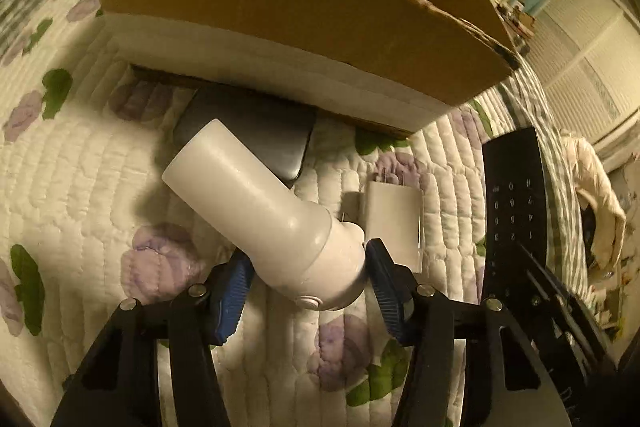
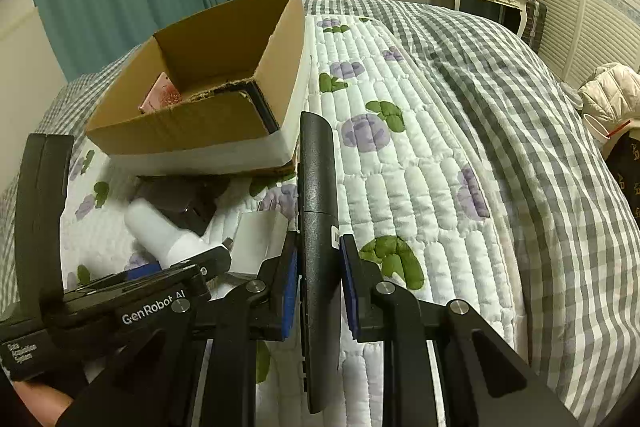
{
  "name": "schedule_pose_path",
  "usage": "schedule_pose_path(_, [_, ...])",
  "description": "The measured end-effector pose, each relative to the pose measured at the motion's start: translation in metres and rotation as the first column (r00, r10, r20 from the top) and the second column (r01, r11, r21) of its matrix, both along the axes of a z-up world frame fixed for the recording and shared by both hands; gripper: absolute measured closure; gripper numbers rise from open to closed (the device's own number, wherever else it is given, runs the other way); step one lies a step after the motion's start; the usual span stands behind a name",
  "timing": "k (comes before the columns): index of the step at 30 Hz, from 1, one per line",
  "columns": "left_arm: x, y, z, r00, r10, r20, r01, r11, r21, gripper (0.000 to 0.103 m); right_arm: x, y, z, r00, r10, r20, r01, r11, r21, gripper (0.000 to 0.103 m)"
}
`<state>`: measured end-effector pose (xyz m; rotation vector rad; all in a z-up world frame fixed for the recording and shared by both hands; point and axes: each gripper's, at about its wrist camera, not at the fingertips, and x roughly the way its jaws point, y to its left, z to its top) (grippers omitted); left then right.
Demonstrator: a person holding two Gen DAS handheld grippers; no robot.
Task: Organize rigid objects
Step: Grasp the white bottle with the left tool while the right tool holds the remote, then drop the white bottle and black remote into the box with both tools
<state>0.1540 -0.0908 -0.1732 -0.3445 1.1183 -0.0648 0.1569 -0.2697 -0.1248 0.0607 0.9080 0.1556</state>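
On a quilted floral bedspread (image 1: 80,163), we bring the left gripper (image 1: 308,283) down around the wide base of a white cylindrical device (image 1: 264,211) that lies tilted on the quilt, its narrower end pointing toward a cardboard box (image 1: 280,11). The blue pads (image 1: 230,291) stand roughly half apart, one on either side of the base; the right-hand pad sits at its edge, but we cannot tell whether either one presses on it. A dark grey flat object (image 1: 256,135) lies partly under the device, just in front of the box, and a small white block (image 1: 394,215) rests beside it. Our right gripper (image 2: 318,287) is clamped tight on a black remote control (image 2: 316,187), held edge-on above the quilt with its far end near the box's corner. Inside the box, a pink item (image 2: 162,95) leans against the wall beside a dark flat one (image 2: 260,103).
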Motion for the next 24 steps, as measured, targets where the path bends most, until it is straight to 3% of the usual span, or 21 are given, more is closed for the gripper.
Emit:
schedule_pose_path(4, [-0.014,0.001,0.010,0.999,0.001,0.034,-0.002,1.000,0.029,0.047,-0.007,0.002,0.007,1.000,0.008,0.015,-0.008,1.000,-0.001,0.084])
schedule_pose_path(11, [-0.044,0.014,0.052,0.986,-0.045,0.161,0.020,0.988,0.151,0.047,-0.024,0.016,0.035,0.996,0.047,0.074,-0.045,0.998,-0.033,0.085])
schedule_pose_path(18, [-0.055,0.022,0.107,0.954,-0.107,0.279,0.029,0.963,0.269,0.047,-0.033,0.026,0.075,0.988,0.058,0.142,-0.057,0.998,-0.012,0.084])
schedule_pose_path(24, [-0.049,0.034,0.145,0.924,-0.150,0.351,0.036,0.950,0.310,0.046,-0.028,0.038,0.115,0.976,0.063,0.207,-0.063,0.998,-0.007,0.084])
